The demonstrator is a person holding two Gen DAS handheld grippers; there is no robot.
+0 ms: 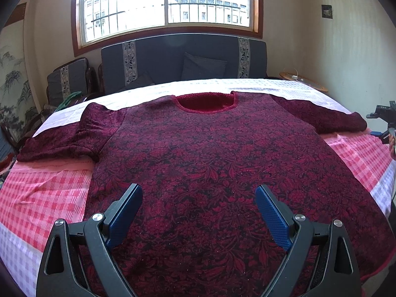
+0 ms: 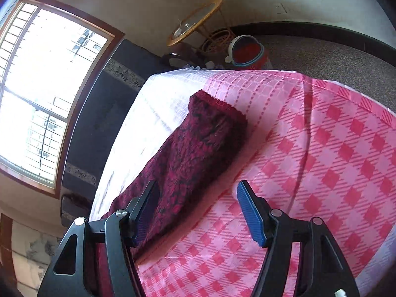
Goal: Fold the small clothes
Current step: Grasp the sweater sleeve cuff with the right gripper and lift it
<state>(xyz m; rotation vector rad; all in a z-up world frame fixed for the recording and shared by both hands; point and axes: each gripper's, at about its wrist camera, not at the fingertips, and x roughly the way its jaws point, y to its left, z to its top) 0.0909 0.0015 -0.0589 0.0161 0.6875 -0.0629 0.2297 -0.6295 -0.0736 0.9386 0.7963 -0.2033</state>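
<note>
Across the middle of the checked bed point(image 1: 44, 198), the maroon sweater point(image 1: 210, 160) is laid flat, sleeves out. Left tongs point(image 1: 199, 212) are held spread above its hem; right tongs point(image 2: 195, 212) are spread beside one sleeve point(image 2: 198, 143).

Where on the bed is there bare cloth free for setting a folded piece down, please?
Bare checked sheet lies below the sweater's left sleeve, and more beyond the right sleeve. The middle is covered by the sweater's body.

Maroon floral sweater point(image 1: 210, 153); pink-checked cloth point(image 2: 321, 160).
</note>
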